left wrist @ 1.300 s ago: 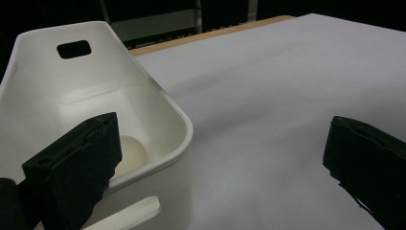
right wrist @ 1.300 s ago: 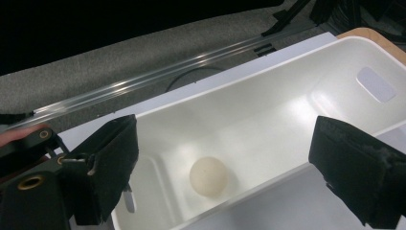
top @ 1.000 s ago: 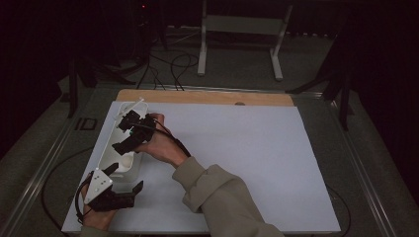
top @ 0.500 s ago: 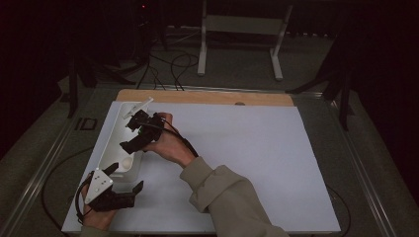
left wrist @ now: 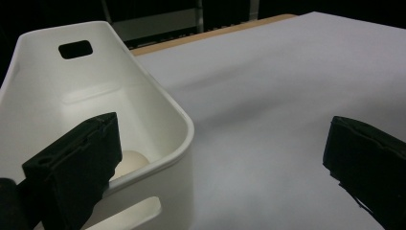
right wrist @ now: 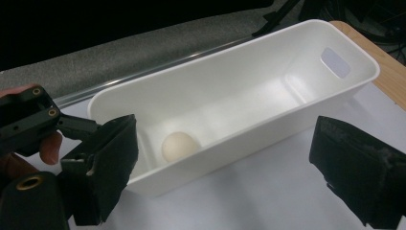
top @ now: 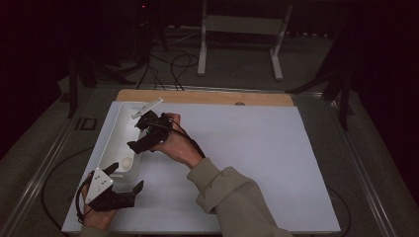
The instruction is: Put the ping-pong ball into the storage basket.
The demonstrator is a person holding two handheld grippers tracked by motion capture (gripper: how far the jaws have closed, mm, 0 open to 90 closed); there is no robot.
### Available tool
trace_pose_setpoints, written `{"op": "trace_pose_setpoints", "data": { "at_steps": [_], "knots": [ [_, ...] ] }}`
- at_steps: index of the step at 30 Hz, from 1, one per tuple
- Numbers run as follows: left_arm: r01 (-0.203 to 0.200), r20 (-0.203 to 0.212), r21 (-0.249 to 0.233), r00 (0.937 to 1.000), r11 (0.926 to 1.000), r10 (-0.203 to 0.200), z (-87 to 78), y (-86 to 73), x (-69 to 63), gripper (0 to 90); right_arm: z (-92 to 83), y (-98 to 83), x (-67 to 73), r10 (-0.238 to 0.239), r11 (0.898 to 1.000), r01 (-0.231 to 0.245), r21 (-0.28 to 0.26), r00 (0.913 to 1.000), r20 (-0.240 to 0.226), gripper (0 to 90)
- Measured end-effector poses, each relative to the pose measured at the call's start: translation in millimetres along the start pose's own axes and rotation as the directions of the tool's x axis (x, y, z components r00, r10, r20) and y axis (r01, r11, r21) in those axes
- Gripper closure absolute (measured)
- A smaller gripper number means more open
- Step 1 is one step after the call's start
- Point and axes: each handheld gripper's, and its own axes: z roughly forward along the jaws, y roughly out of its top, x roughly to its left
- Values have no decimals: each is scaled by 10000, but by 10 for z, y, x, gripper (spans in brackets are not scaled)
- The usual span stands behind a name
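Looking down from the high view, we log a long white bin (top: 114,140) on the left part of the white table sheet (top: 257,163), near the sheet's left edge. One thing lies in it: a small pale egg-shaped ball (top: 127,161), resting on the floor at the end nearest the person. The right gripper view gives the best look inside: the ball (right wrist: 178,145) sits close to the near end wall, the remainder of the bin (right wrist: 268,57) bare, with a handle slot cut in the far end wall.

Bin's long axis runs from the person's side away toward the wooden strip (top: 207,97) at the table's far edge, leaning slightly to the right as it goes. It stands upright, mouth up. Ball too round for us to call a heading (it looks slightly longer than wide, no more).

Left gripper (top: 120,178) is low at the bin's near end; its jaws are spread wide with nothing between them, and in its own view one jaw overlaps the bin's corner (left wrist: 184,136), the other over bare sheet. Whether it touches the rim, we cannot tell.

Right gripper (top: 142,132) is held over the bin's right wall, about midway along, jaws spread and empty, aimed down toward the ball end.
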Motion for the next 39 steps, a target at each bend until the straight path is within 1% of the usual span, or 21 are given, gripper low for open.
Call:
{"op": "trace_pose_setpoints", "data": {
  "at_steps": [9,14,17,27,33,39],
  "knots": [
    [3,4,9,10000,10000,-3,4,1,1,0,-101,-106,-72,89,10000,-89,-31,9998,157,91],
    [3,-7,11,10000,10000,-3,9,2,0,0,-172,-190,-149,278,9996,-275,-103,9993,246,91],
    [1,-12,8,10000,10000,-1,9,2,0,0,-178,-196,-154,285,9996,-283,-100,9993,261,91],
    [2,-20,1,10000,10000,-2,11,1,-1,0,-284,-335,-246,516,9984,-507,-243,9980,374,91],
    [3,-36,10,10000,10000,-3,12,2,-3,0,-346,-441,-295,698,9972,-685,-310,9965,453,91],
    [-3,-50,21,10000,10000,3,14,3,-4,0,-439,-567,-359,889,9957,-868,-339,9938,663,91]
  ]
}}
